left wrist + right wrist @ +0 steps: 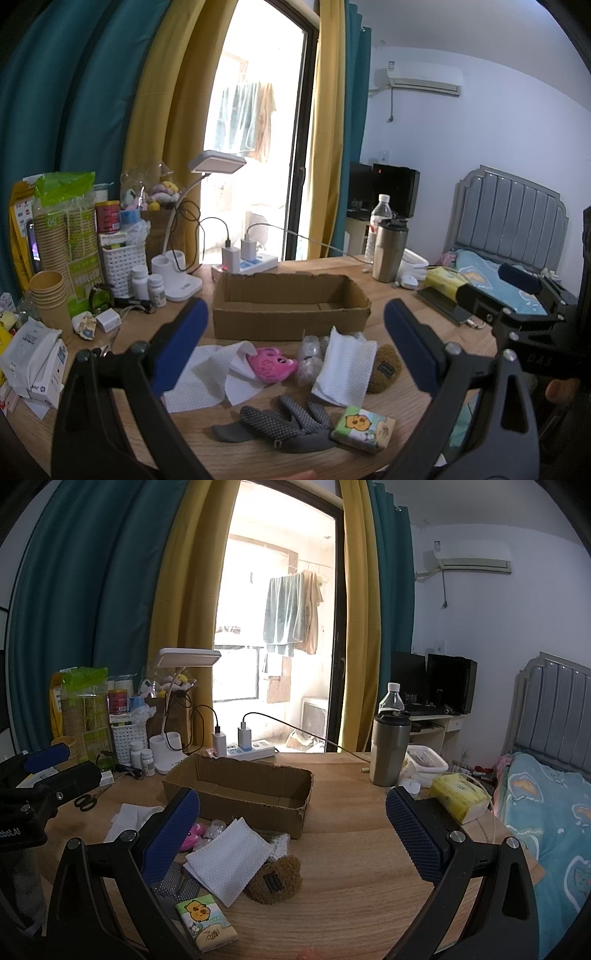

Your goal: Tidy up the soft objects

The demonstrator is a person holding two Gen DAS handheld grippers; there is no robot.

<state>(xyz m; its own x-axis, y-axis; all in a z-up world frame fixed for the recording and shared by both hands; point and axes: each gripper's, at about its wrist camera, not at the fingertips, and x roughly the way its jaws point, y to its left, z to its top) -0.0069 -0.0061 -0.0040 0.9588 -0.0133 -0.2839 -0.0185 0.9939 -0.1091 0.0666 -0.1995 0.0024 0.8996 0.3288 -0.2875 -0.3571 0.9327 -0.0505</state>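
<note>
Both grippers hover with fingers spread, nothing held; the soft things lie in front of the empty box [291,306].

Left gripper [291,343] and right gripper [291,830] are both wide open. Just before the box: pink toy [271,365], folded wipe [345,365], brown plush [275,880], grey glove [277,424], and tissue pack [205,921] nearest the camera. I would start with the plush: pinch its middle, lift clear of the wipe, then release low inside the box. Readable writing is scant: "DAS" on one gripper body, "obot.AI" on the other; the plush's label is too small to read.
</note>
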